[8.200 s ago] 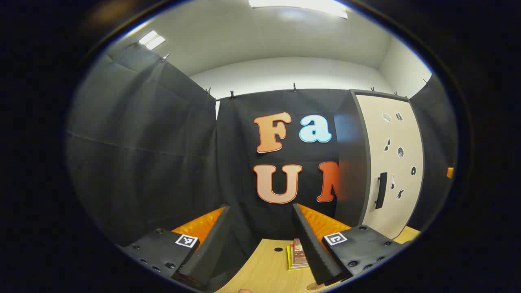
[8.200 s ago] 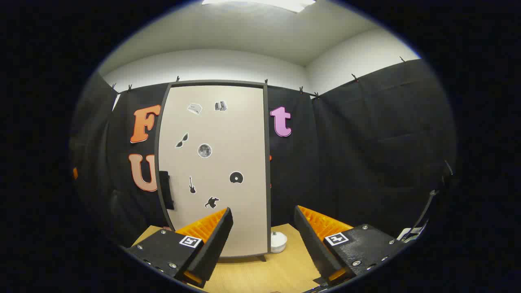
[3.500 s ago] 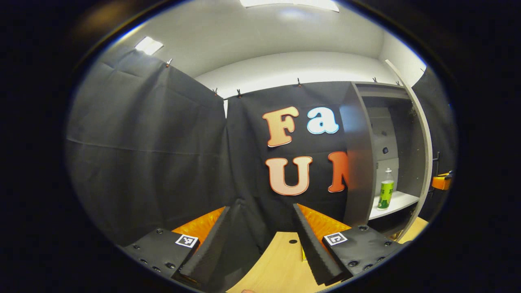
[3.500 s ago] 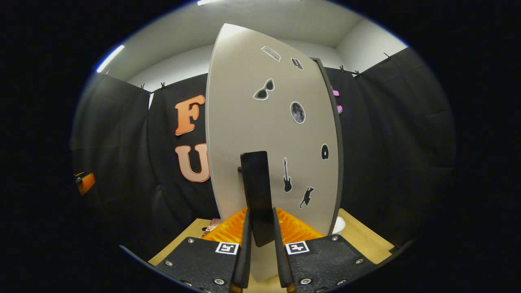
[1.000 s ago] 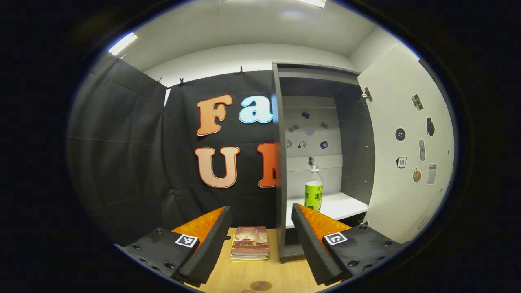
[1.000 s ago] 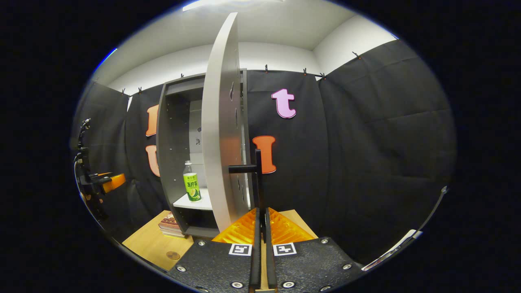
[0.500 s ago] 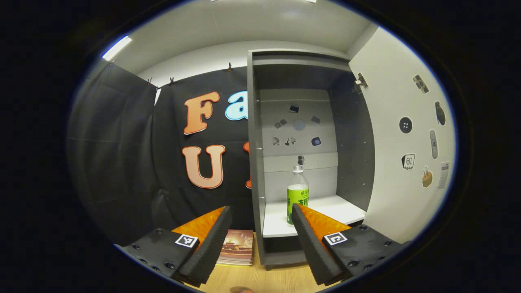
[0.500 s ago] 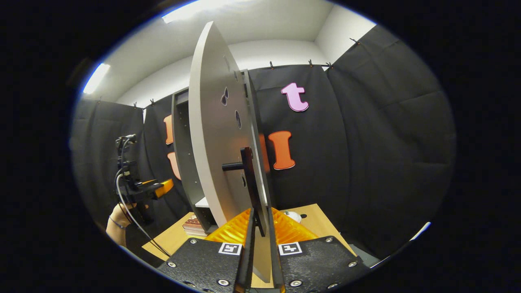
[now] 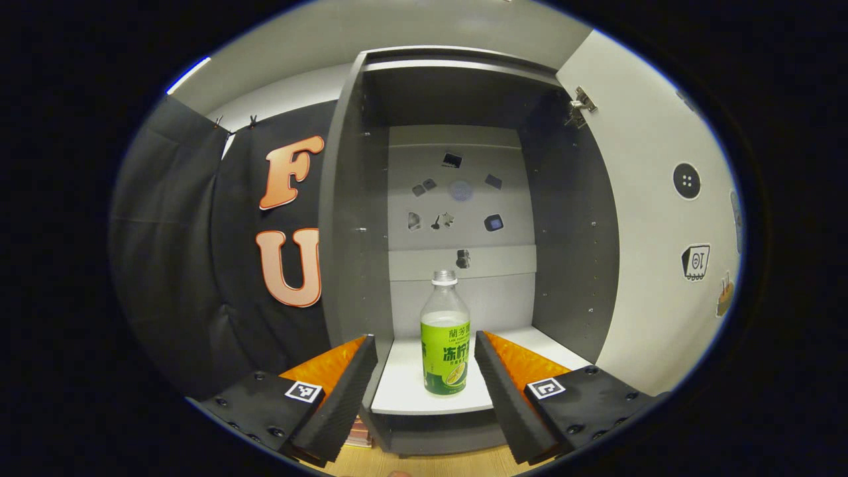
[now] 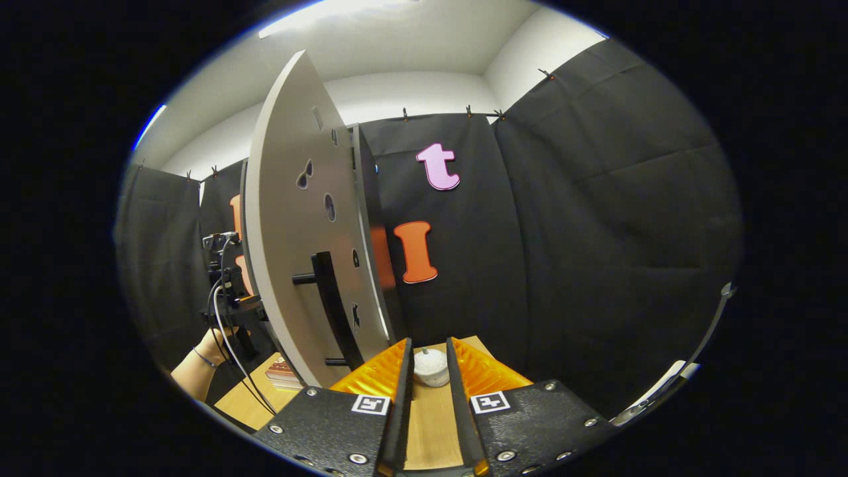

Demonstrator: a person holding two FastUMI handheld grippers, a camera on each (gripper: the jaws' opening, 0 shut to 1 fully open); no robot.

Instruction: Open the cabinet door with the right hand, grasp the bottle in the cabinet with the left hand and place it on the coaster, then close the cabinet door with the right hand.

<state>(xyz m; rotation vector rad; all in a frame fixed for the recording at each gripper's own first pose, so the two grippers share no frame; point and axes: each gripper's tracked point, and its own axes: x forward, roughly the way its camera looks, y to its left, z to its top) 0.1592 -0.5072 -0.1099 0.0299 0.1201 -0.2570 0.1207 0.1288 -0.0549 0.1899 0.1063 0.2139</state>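
Inside the cabinet [image 9: 344, 218], the bottle [image 9: 445, 351] stood upright on the white shelf [image 9: 404, 391], framed by the wide-open left tongs [image 9: 424, 384]. Beside the cabinet, the door [image 10: 291, 252] hung open, its handle [image 10: 331, 311] released; the right tongs [image 10: 427, 391] were slightly parted, gripping nothing. An off-centre closing could have tipped the bottle.

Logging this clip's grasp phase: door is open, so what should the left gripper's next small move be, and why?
Probably ease the left gripper straight forward. The green-labelled clear plastic bottle stands upright on the white cabinet shelf, centred between the open jaws but not yet touched, so closing now looks premature.
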